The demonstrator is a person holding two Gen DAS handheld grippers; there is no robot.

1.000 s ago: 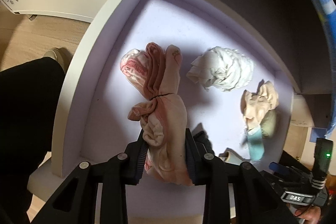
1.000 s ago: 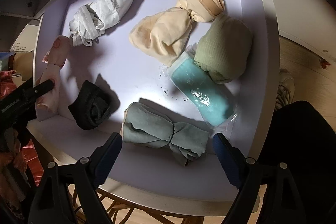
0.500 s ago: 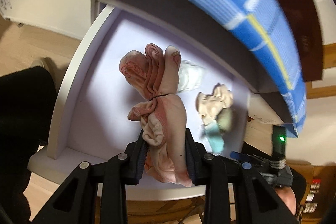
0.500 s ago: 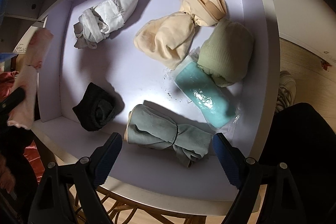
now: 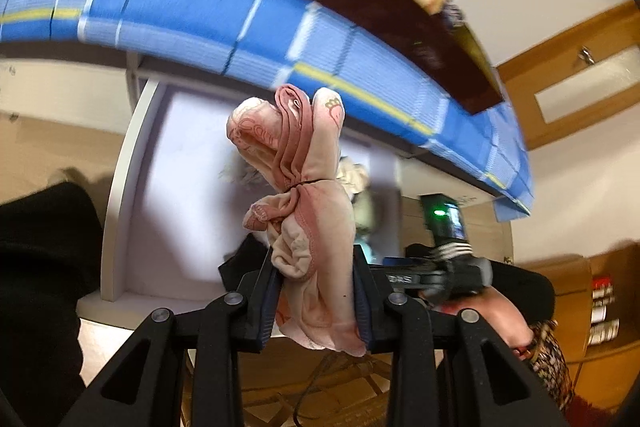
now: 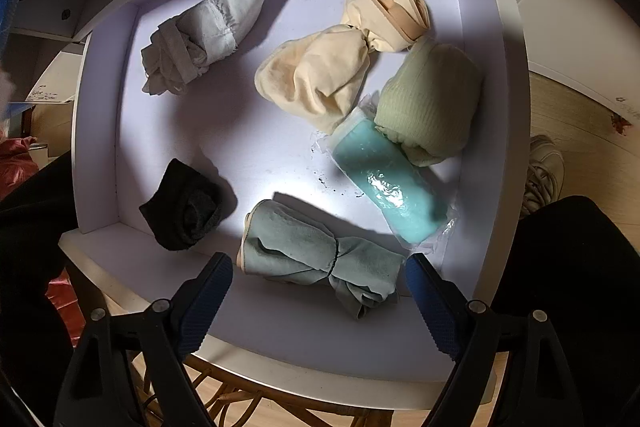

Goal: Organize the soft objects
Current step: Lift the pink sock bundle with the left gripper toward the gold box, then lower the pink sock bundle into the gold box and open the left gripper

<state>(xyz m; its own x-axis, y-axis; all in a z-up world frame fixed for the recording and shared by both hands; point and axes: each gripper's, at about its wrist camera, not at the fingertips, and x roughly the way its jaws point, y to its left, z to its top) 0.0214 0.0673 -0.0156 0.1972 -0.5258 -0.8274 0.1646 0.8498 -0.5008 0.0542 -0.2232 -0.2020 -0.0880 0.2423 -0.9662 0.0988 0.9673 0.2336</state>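
Note:
My left gripper is shut on a pink cloth bundle tied with a dark band, held up in the air above the white drawer. My right gripper hangs open over the drawer's front, nothing between its fingers. Just beyond them lies a grey-green tied bundle. Further in the drawer lie a black bundle, a white-grey bundle, a cream bundle, a light green roll and a teal pack in clear plastic.
A blue checked cloth overhangs the drawer, with a dark red book on top. The right gripper's body and a person's hand show at right. A dark-clothed leg and a shoe are beside the drawer.
My left gripper has risen out of the drawer with the pink bundle, and it has left the right wrist view. The right gripper has stayed still.

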